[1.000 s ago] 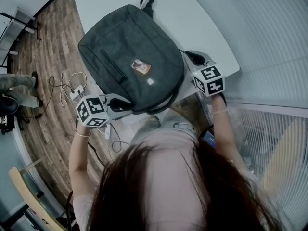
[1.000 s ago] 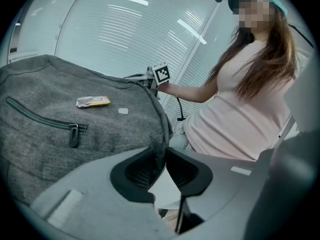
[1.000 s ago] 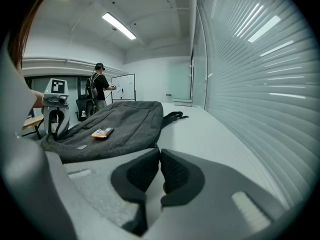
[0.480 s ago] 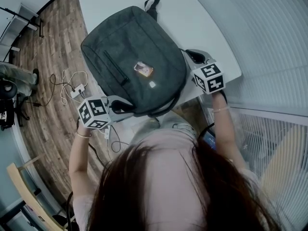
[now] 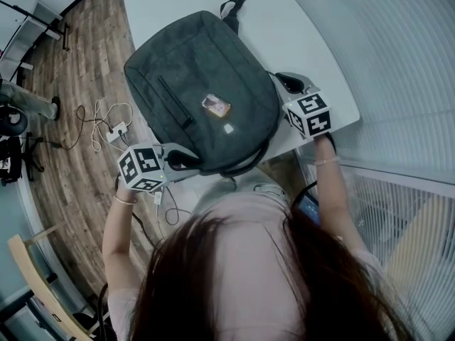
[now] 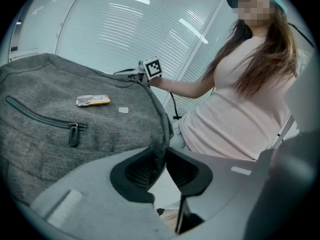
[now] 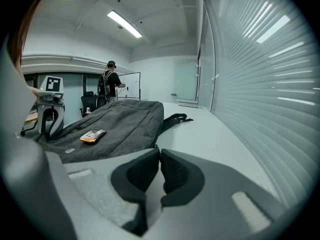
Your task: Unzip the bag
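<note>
A dark grey backpack (image 5: 202,84) lies flat on the white table (image 5: 306,41), its top handle (image 5: 233,7) pointing away from me. My left gripper (image 5: 186,160) is at the bag's near left corner, shut on the bag's edge seam (image 6: 159,134); fabric shows between the pads. My right gripper (image 5: 279,78) is at the bag's right side, its jaws closed on a small dark tab (image 7: 158,147) at the bag's edge that looks like the zipper pull. The front pocket zipper (image 6: 74,132) is closed. A small orange packet (image 6: 93,100) lies on the bag.
The table's near edge (image 5: 284,148) runs just under the bag. Cables and a power strip (image 5: 114,130) lie on the wooden floor at left. Window blinds (image 5: 398,62) stand to the right. Another person (image 7: 110,81) stands far back in the room.
The right gripper has slid a little along the bag's right side, away from me. The left gripper keeps its hold at the same corner. The bag has barely shifted.
</note>
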{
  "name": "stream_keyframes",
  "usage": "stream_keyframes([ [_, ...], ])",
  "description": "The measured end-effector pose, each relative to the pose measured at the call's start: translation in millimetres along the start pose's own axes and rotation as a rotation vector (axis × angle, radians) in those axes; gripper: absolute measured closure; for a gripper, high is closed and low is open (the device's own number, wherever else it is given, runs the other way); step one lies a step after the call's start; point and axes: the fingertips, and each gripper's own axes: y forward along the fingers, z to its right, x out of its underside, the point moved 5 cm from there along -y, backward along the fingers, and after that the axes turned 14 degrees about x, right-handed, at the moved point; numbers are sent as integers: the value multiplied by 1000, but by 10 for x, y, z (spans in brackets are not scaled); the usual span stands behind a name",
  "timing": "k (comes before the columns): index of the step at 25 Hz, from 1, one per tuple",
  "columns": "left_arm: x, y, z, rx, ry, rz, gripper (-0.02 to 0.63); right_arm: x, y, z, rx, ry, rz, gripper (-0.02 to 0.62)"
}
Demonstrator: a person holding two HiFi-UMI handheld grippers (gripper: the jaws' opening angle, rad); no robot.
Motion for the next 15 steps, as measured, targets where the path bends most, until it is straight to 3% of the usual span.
stream_keyframes([
  [15,-18,25,-12,7,-26,-6,522,-92,185,18,-22,-38,7,577],
])
